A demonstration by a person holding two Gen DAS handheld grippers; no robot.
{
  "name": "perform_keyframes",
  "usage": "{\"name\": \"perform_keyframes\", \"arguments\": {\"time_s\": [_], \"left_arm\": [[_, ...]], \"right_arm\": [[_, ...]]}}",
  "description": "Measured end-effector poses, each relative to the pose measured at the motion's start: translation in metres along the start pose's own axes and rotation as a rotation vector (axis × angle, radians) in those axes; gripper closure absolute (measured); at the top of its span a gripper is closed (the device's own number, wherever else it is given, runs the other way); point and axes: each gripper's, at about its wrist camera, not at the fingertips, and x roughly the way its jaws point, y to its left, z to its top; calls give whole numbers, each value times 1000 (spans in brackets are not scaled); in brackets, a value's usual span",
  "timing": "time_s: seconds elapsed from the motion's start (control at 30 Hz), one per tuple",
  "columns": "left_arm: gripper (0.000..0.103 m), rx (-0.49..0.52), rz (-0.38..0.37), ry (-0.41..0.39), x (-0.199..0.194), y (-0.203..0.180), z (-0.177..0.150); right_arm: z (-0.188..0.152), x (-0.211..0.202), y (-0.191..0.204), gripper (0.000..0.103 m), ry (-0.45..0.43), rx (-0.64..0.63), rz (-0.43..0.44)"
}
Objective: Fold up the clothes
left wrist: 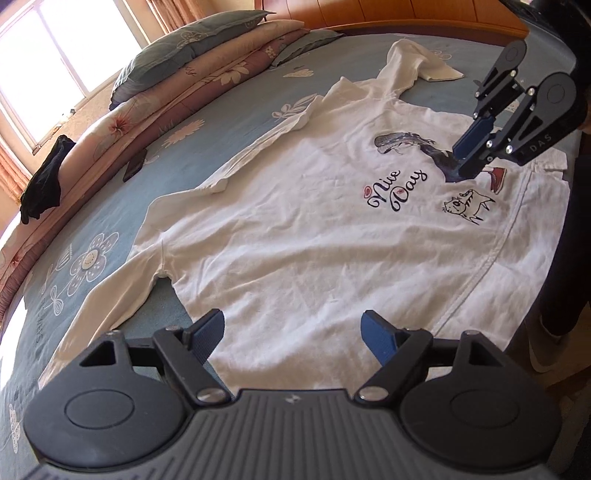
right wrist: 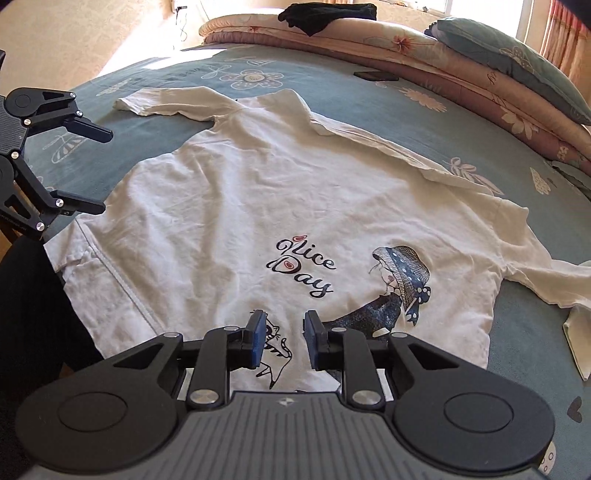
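A white T-shirt (left wrist: pixel 295 251) (right wrist: pixel 229 184) printed with "Nice Day", a girl in a hat and a cat lies spread face up on the bed. One side edge is folded over along the far side. My left gripper (left wrist: pixel 291 326) (right wrist: pixel 103 170) hovers open and wide over the shirt's side near one sleeve, holding nothing. My right gripper (right wrist: pixel 284 325) (left wrist: pixel 463 164) hangs just above the printed area near the hem. Its blue pads stand a narrow gap apart with no cloth between them.
The bed has a blue-grey floral sheet (left wrist: pixel 192 122) (right wrist: pixel 424 103). Folded quilts (left wrist: pixel 207 70) (right wrist: pixel 461 74), a pillow (right wrist: pixel 517 62), a black garment (left wrist: pixel 44 181) (right wrist: pixel 325 14) and a dark phone (left wrist: pixel 135 164) (right wrist: pixel 376 75) lie along its far side. A person's dark trouser leg (right wrist: pixel 33 325) stands at the bed's edge.
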Motion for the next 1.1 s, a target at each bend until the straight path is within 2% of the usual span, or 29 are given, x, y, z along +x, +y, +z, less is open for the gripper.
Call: {"name": "perform_keyframes", "arguments": {"time_s": [0.1, 0.17, 0.3, 0.5, 0.53, 0.57, 0.6, 0.63, 0.77, 0.97, 1.1], "left_arm": [[21, -1, -29, -3, 19, -4, 13], [21, -11, -48, 0, 29, -3, 19], [21, -34, -32, 1, 42, 2, 25], [21, -43, -1, 13, 44, 11, 15], [21, -42, 0, 13, 44, 11, 13], [21, -43, -1, 12, 43, 12, 12], [21, -45, -4, 10, 43, 13, 10], [21, -48, -7, 7, 42, 13, 9], [21, -52, -12, -1, 43, 15, 7], [21, -63, -29, -7, 46, 15, 10], [21, -49, -41, -15, 45, 12, 10]], "right_arm": [[3, 14, -14, 70, 7, 51, -3], [7, 23, -20, 58, 5, 83, 17], [16, 38, -19, 57, 1, 116, 70], [39, 68, -20, 58, -3, 159, 21], [42, 74, -22, 61, 5, 165, 14], [44, 80, -23, 82, 10, 164, 1], [47, 83, -23, 93, 12, 161, -7], [49, 84, -23, 99, 13, 158, -12], [55, 88, -24, 101, 15, 152, -24], [63, 95, -39, 103, -16, 249, -56], [61, 79, -45, 99, -30, 255, -17]]}}
